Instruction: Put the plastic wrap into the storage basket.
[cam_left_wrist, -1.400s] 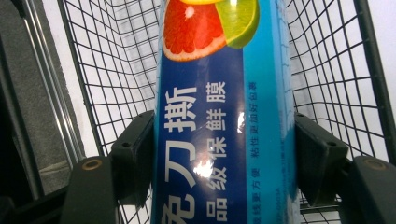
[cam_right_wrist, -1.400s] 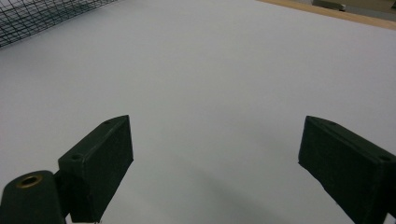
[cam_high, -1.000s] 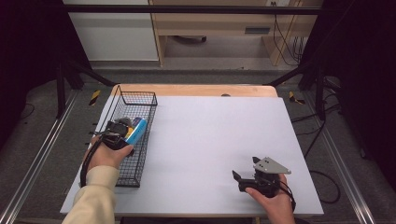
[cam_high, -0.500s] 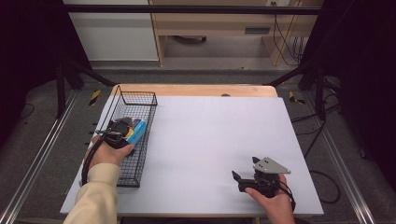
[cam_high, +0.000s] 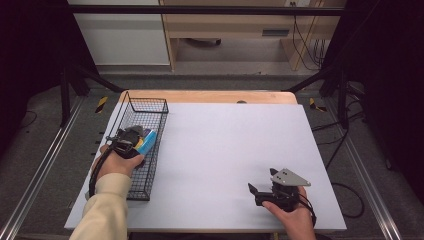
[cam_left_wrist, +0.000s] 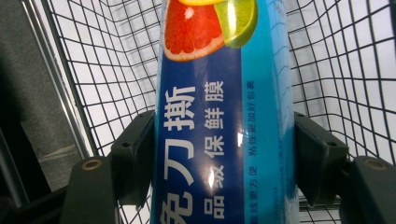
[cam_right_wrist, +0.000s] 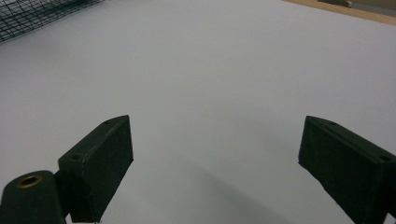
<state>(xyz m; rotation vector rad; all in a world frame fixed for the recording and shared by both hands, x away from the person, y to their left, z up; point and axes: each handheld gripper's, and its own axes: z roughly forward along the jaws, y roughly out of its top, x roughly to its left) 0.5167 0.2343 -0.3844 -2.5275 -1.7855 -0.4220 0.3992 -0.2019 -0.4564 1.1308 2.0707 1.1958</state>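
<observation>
Nearest to me, my right tongs (cam_high: 260, 194) rested low on the white counter (cam_high: 225, 150) by its near edge, held in my right hand (cam_high: 290, 212). Their jaws stood wide apart with nothing between them; in the right gripper view (cam_right_wrist: 215, 163) I saw only bare white surface past the two black pads, with a corner of the wire basket (cam_right_wrist: 42, 14) far off at the upper left.

Farther out on my left, my left hand (cam_high: 117, 160) held the left tongs (cam_high: 131, 140) inside the one black wire basket (cam_high: 150, 107), which stood along the counter's left edge. Those tongs were closed on a single blue box (cam_high: 146, 141) of cling film. In the left gripper view the box (cam_left_wrist: 219, 140) ran straight up between the two jaws, both pads pressed against its sides, white Chinese characters on dark blue and a picture of cut citrus at its top. The basket's mesh (cam_left_wrist: 345, 70) showed behind and to both sides of it. I could make out nothing else in the basket.

So I counted one basket, one box, two tongs.

Compared with a second before, the left tongs and box had shifted only slightly within the basket; the right tongs had stayed put.
</observation>
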